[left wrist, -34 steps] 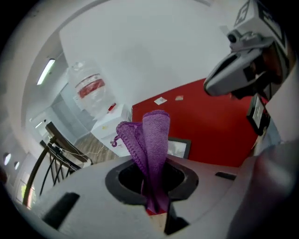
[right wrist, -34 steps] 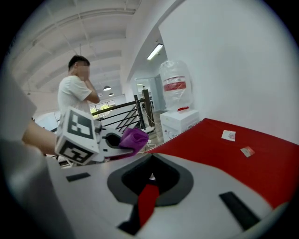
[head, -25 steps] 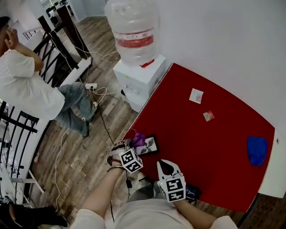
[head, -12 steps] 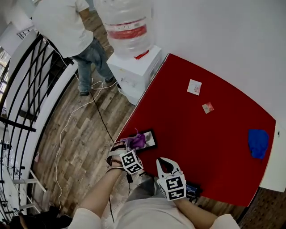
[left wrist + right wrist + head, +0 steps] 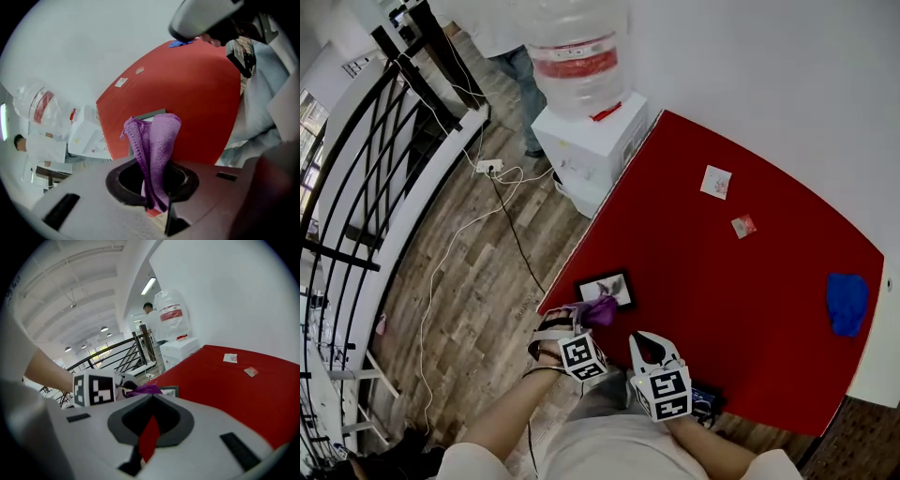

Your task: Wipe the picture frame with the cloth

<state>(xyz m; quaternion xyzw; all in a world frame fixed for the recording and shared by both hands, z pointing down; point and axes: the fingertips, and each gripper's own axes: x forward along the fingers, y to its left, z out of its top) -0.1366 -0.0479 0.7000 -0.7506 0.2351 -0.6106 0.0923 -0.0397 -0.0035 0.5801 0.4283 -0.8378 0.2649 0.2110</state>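
Note:
A small black picture frame (image 5: 607, 287) lies flat near the left front corner of the red table (image 5: 731, 300). My left gripper (image 5: 578, 317) is shut on a purple cloth (image 5: 599, 310), which hangs just in front of the frame, close to the table's edge. In the left gripper view the cloth (image 5: 153, 145) stands bunched between the jaws of that gripper (image 5: 157, 190), with the frame (image 5: 151, 114) partly hidden behind it. My right gripper (image 5: 644, 341) is held over the front edge with its jaws together and nothing in them (image 5: 149, 439).
A blue cloth (image 5: 847, 302) lies at the table's right side, and two small cards (image 5: 715, 182) (image 5: 742, 226) near the back. A white water dispenser (image 5: 591, 141) stands by the table's left corner, with cables on the wooden floor (image 5: 478, 272). A person (image 5: 511, 37) stands behind it.
My left gripper drew the purple cloth back off the frame toward the table's front edge, so the frame now shows whole. The person on the floor stood up and walked to behind the dispenser.

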